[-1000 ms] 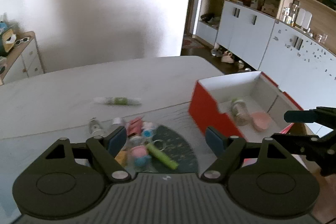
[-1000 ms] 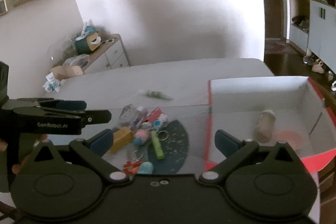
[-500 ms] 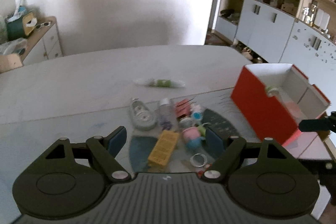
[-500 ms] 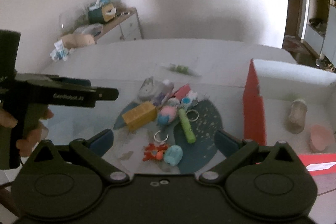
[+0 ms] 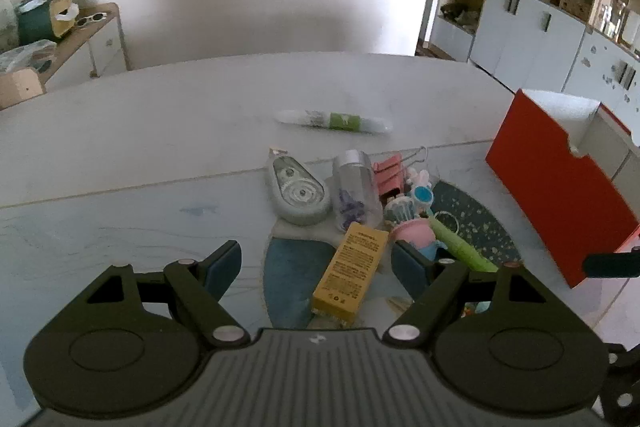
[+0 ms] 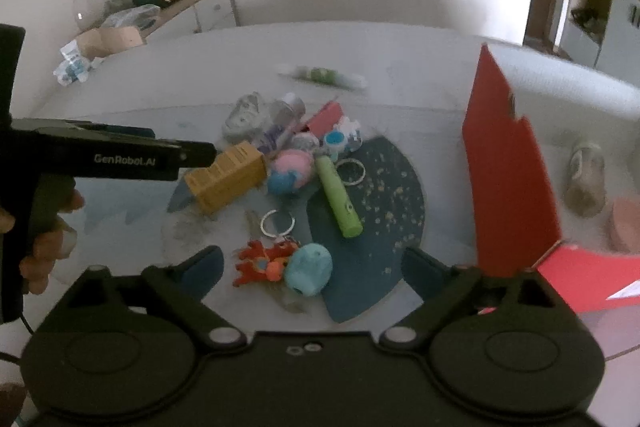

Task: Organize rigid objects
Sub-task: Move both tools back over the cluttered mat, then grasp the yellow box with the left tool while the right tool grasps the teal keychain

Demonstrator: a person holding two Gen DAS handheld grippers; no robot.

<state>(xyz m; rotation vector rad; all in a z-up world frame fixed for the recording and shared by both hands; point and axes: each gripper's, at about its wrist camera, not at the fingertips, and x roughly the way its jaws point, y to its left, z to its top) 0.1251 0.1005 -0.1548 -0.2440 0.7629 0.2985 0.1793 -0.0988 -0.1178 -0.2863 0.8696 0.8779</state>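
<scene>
the left gripper (image 5: 316, 263) was held with its fingers spread wide above the yellow box (image 5: 352, 271), which lay between them on the table (image 5: 160, 131), untouched. the right gripper (image 6: 308, 267) was likewise held agape over a red charm (image 6: 262, 261) and a teal toy (image 6: 310, 269). a green tube (image 6: 338, 197), a pink and blue ball (image 6: 290, 171), a tape dispenser (image 5: 298, 193) and a clear bottle (image 5: 356, 189) were heaped just beside the box. the red bin (image 5: 560, 195) was set well to the right, with a jar (image 6: 584, 179) seen lying inside it.
</scene>
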